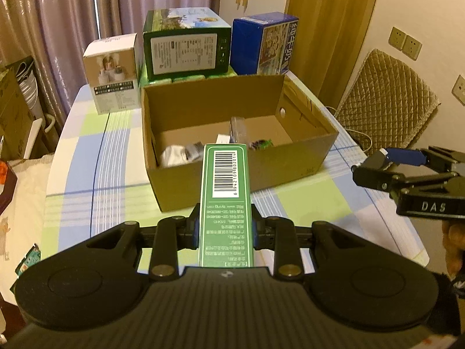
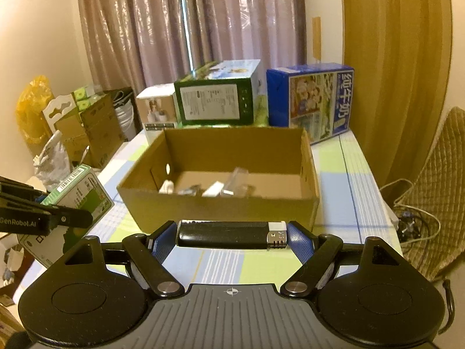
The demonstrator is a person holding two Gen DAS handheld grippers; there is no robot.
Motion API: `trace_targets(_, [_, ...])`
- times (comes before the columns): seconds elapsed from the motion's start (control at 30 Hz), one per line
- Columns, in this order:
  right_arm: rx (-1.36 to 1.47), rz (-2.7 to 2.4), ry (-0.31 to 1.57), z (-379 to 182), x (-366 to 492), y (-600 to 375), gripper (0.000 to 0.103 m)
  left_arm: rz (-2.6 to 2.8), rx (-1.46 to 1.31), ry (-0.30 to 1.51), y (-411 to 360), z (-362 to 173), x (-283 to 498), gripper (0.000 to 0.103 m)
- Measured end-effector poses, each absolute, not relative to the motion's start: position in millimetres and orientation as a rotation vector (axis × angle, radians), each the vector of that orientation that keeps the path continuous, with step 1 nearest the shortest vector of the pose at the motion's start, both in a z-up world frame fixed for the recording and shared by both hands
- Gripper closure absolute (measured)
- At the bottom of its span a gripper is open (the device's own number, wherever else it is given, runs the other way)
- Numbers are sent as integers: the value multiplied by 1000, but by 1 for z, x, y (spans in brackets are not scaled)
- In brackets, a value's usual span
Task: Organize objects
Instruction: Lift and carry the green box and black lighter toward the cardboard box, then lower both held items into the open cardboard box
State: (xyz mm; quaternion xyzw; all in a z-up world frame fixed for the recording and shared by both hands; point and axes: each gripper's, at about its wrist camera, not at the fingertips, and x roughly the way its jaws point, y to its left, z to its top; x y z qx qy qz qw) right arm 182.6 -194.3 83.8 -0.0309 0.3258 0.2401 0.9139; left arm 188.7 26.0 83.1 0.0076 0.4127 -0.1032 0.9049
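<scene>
My left gripper point(image 1: 224, 229) is shut on a long green carton point(image 1: 225, 192) with a barcode, which points toward the open cardboard box point(image 1: 305, 157). From the right wrist view the same green carton point(image 2: 78, 192) hangs at the far left, held by the left gripper point(image 2: 49, 203). My right gripper point(image 2: 232, 237) is shut on a black lighter point(image 2: 226, 234) held crosswise, just short of the cardboard box point(image 2: 221, 206). The right gripper point(image 1: 383, 161) also shows at the right edge of the left wrist view. Several small items lie inside the box point(image 1: 186, 152).
Behind the cardboard box stand a white carton point(image 1: 112, 72), a green carton point(image 1: 186, 43) and a blue milk carton point(image 1: 264, 43). The checked tablecloth point(image 1: 96, 157) covers the table. A quilted chair point(image 1: 383, 93) stands to the right; boxes and bags point(image 2: 87, 128) crowd the left.
</scene>
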Motion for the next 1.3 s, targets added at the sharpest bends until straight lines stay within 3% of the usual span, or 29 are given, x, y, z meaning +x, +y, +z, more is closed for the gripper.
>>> trace_targets(0.4, [-131,507,648,110,229,-179,24,-231,54,841,21,108,231,78])
trace_targets(1.3, [-121,486,706,89,325,-167,24,-198,77,898,29,90,342,78])
